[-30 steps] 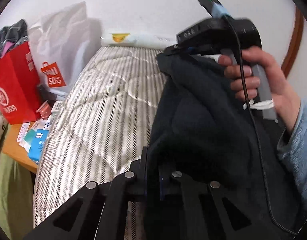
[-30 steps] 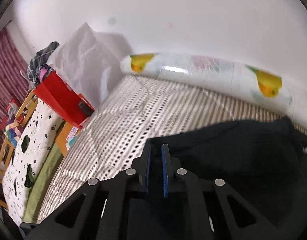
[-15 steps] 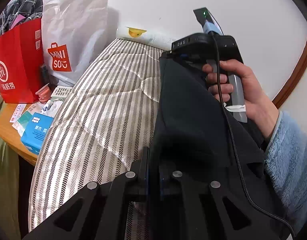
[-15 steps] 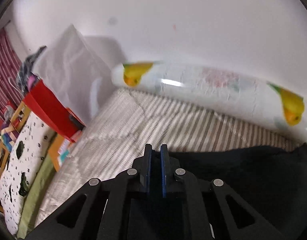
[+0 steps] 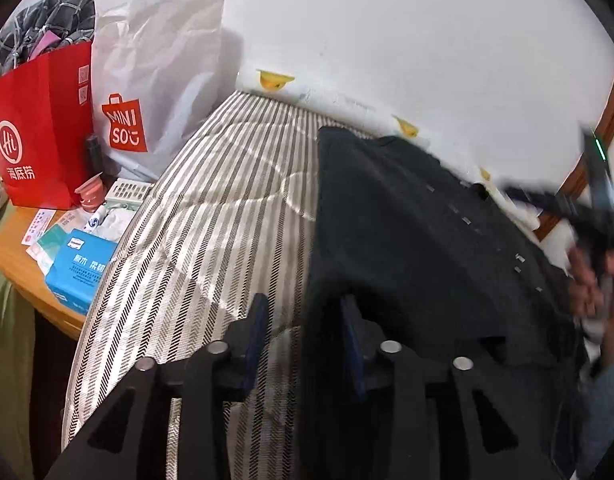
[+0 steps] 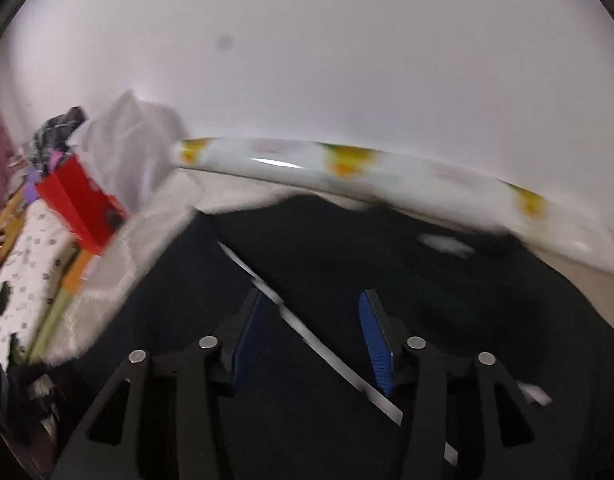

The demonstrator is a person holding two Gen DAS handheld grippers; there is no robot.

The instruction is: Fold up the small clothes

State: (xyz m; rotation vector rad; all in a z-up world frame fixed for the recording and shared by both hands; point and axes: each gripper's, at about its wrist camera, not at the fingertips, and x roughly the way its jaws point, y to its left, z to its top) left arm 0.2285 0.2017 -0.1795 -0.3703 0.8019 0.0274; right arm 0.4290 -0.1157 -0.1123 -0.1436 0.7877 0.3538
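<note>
A dark garment [image 5: 419,240] lies spread on the striped bed cover [image 5: 211,220]. My left gripper [image 5: 303,308] is at the garment's near left edge, its jaws opening. The cloth's edge hangs between the blue pads [image 5: 255,320] and covers part of the right pad, with a clear gap to the left pad. In the right wrist view my right gripper [image 6: 311,300] hovers over the same dark garment [image 6: 387,248], jaws opening, pads off the cloth. A thin white strip [image 6: 307,336] on the cloth runs diagonally under them. A person's hand [image 5: 591,280] holds the blurred right gripper at the far right.
A red paper bag [image 5: 39,128] and a white shopping bag [image 5: 155,92] stand left of the bed. A wooden side table [image 5: 23,276] carries a blue tissue pack [image 5: 81,268] and small items. A duck-print bolster [image 6: 347,168] lies along the wall.
Both grippers were shut on the lifted garment; now their jaws stand apart and the cloth lies on the bed. The right gripper has swung away to the right.
</note>
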